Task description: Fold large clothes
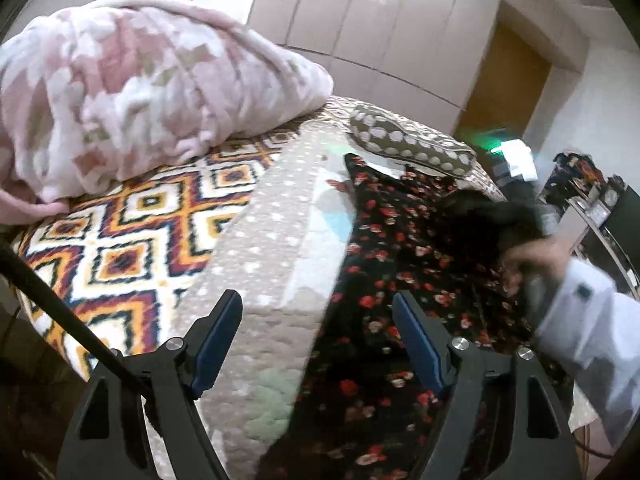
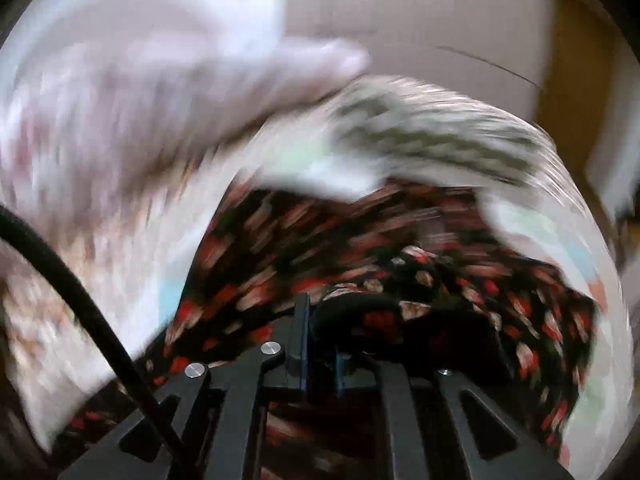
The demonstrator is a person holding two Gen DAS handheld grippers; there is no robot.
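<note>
A black garment with red and pink flowers [image 1: 400, 264] lies spread on the bed. My left gripper [image 1: 318, 320] is open and empty, hovering above the garment's left edge where it meets the beige dotted quilt [image 1: 264, 216]. My right gripper [image 2: 320, 332] is shut on a bunched fold of the flowered garment [image 2: 360, 248] and lifts it; this view is blurred by motion. In the left wrist view the right gripper shows only as a blur beside a white-sleeved arm [image 1: 592, 320] at the right.
A rolled pink and white fleece blanket [image 1: 140, 92] lies at the back left on a geometric patterned cover [image 1: 132, 236]. A dotted pillow [image 1: 408, 140] sits at the head of the bed. White wardrobe doors [image 1: 380, 20] and a wooden door [image 1: 508, 84] stand behind.
</note>
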